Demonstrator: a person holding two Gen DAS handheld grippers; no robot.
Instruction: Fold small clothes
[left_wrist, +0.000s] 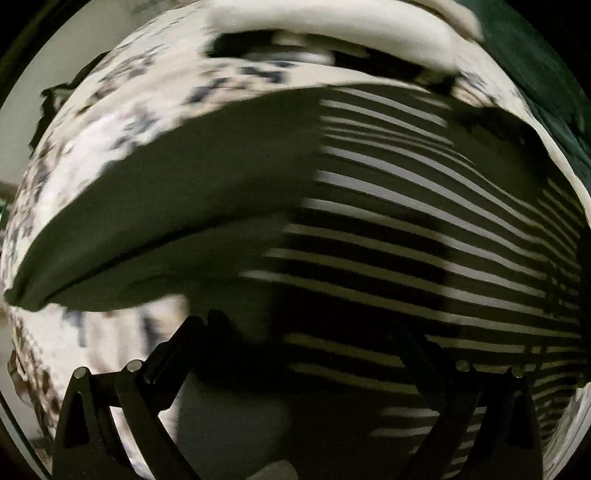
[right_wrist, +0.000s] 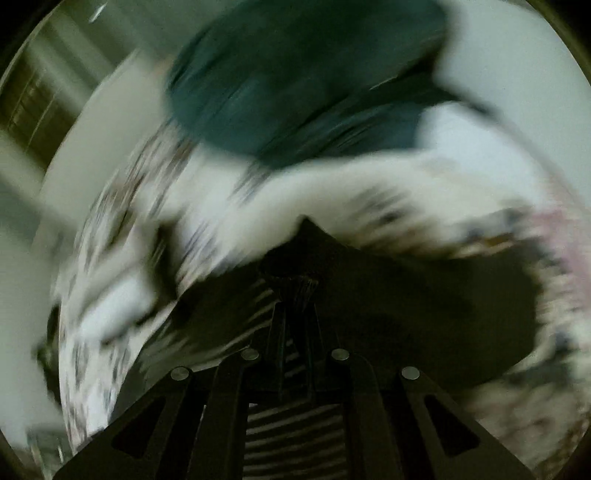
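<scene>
No writing could be read; both views were blurred. The striped garment lay spread on a floral sheet, just ahead of the left gripper, whose fingers stood wide apart. The right gripper was pinched on a fold of that garment. A teal cloth lay beyond, pale walls behind.

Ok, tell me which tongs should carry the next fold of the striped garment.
Right, probably. The right tongs are shut on a bunched corner of the striped garment, while the left tongs hang open over it, gripping nothing.
</scene>
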